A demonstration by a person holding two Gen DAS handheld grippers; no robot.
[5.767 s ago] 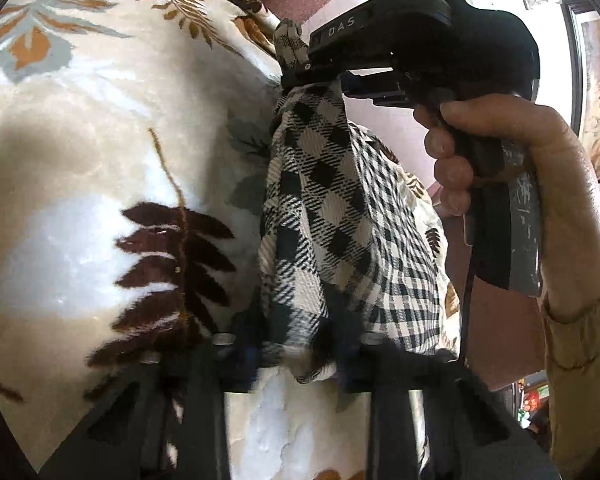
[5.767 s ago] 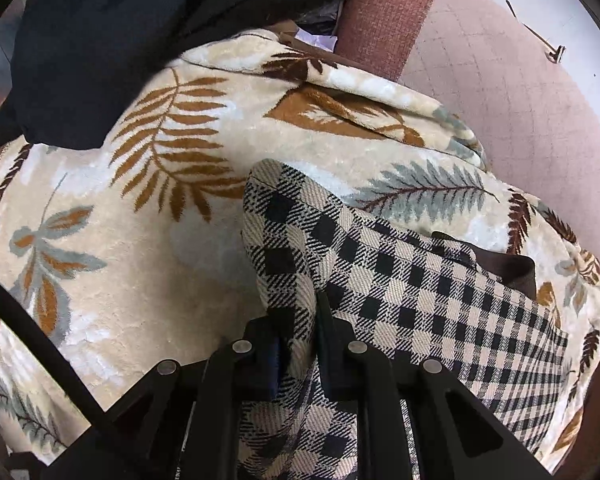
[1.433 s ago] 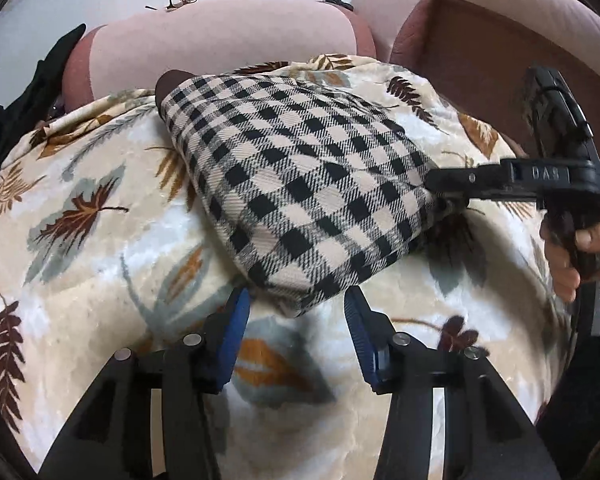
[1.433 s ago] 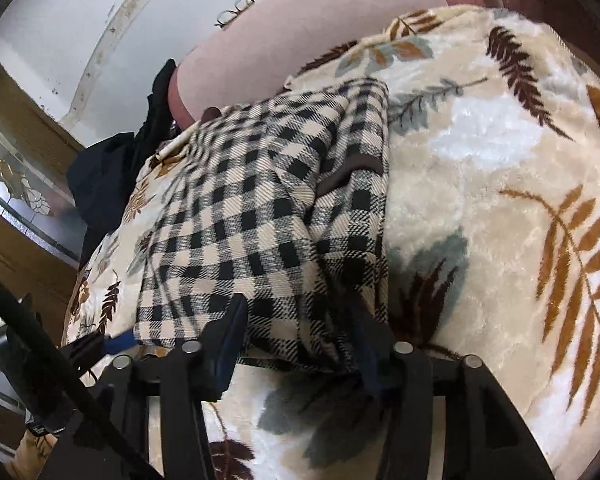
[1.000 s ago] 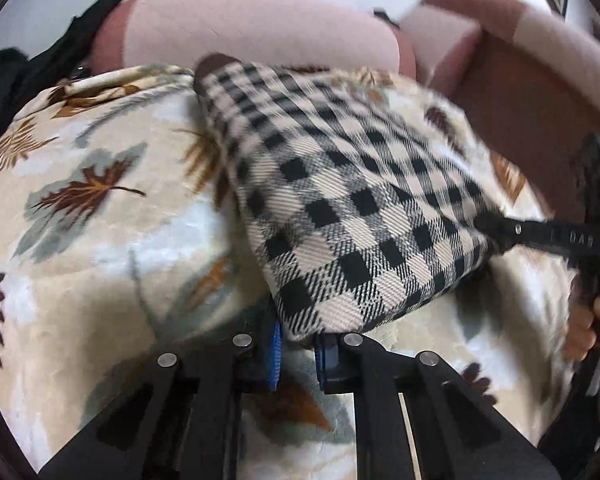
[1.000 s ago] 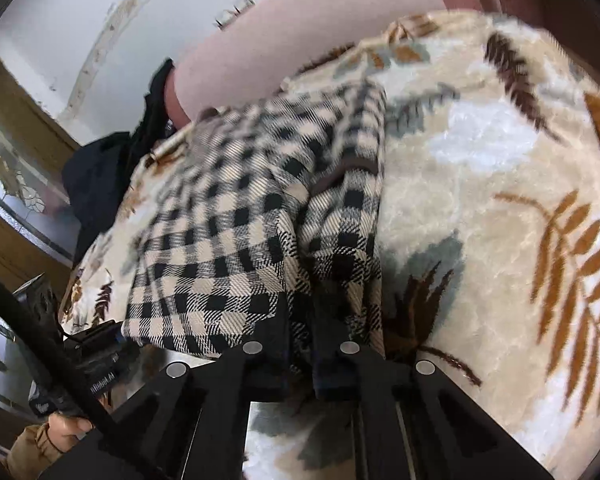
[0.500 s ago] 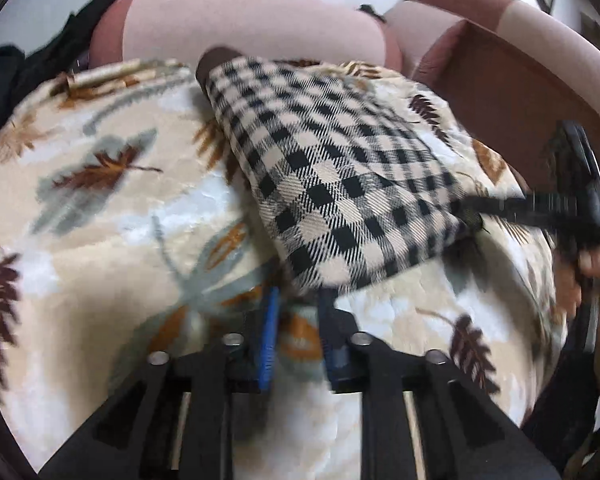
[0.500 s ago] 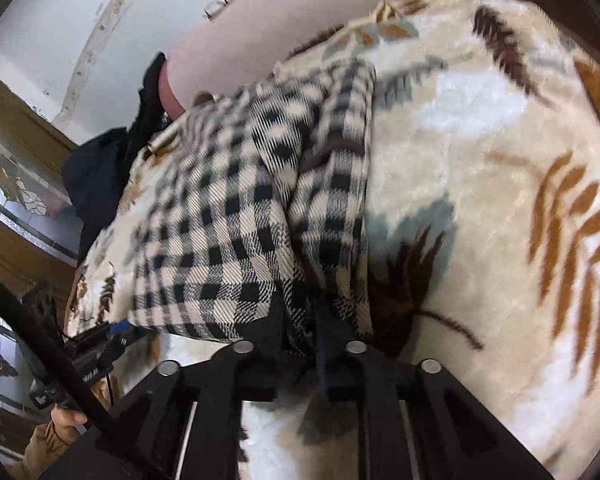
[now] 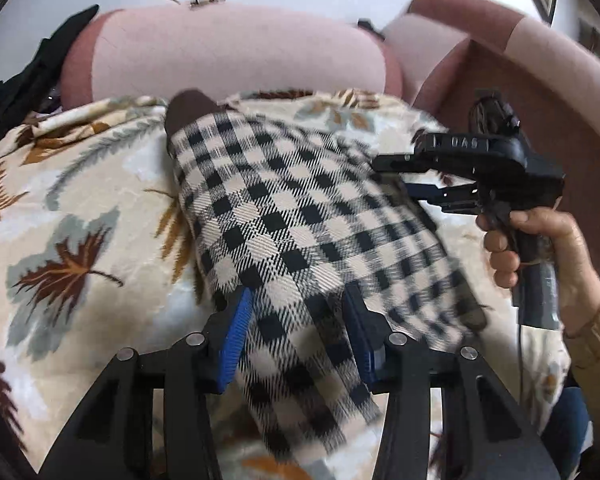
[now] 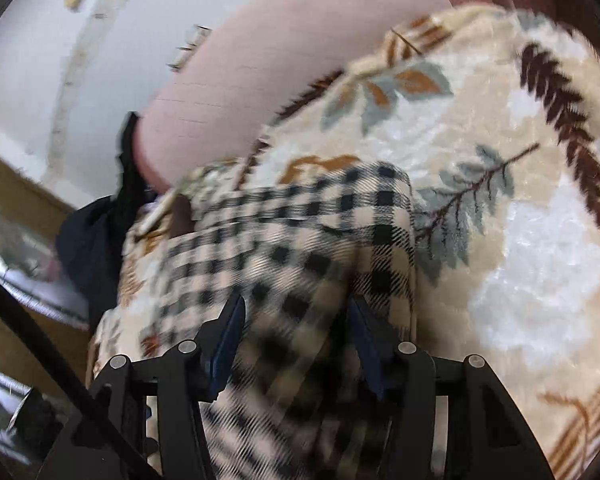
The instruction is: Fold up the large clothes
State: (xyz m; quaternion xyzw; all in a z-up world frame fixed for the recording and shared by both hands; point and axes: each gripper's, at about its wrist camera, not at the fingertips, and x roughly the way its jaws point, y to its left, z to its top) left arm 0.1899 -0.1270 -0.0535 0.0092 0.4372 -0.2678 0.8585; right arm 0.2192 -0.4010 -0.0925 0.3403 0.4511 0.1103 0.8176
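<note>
The room first: a pale wall behind a pink sofa (image 9: 236, 56), its arm curving round on the right, with dark clothes (image 9: 16, 92) heaped at the left end. Over the seat lies a plush blanket (image 9: 72, 216), cream with leaf prints, thick and soft, so anything laid on it sinks a little and drags instead of sliding.

On the blanket lies the shirt (image 9: 300, 216), black-and-cream check, already folded into a thick wedge with a brown collar showing at the far end. It looks like heavy flannel: limp, not slippery, nothing to break, but bulky enough that the layers would slump if it were lifted by one corner. I would take it at the two near corners together, or pinch through all the layers along the near edge.

The left gripper (image 9: 296, 332) has just been opening; its blue pads stand apart with the near edge of the shirt lying loose between them, not pinched. The right gripper (image 10: 296, 340) has likewise just been opening, and cloth runs between its parted pads, blurred but unclamped. In the left view the person's hand (image 9: 540, 248) holds that right tool at the shirt's far side.
</note>
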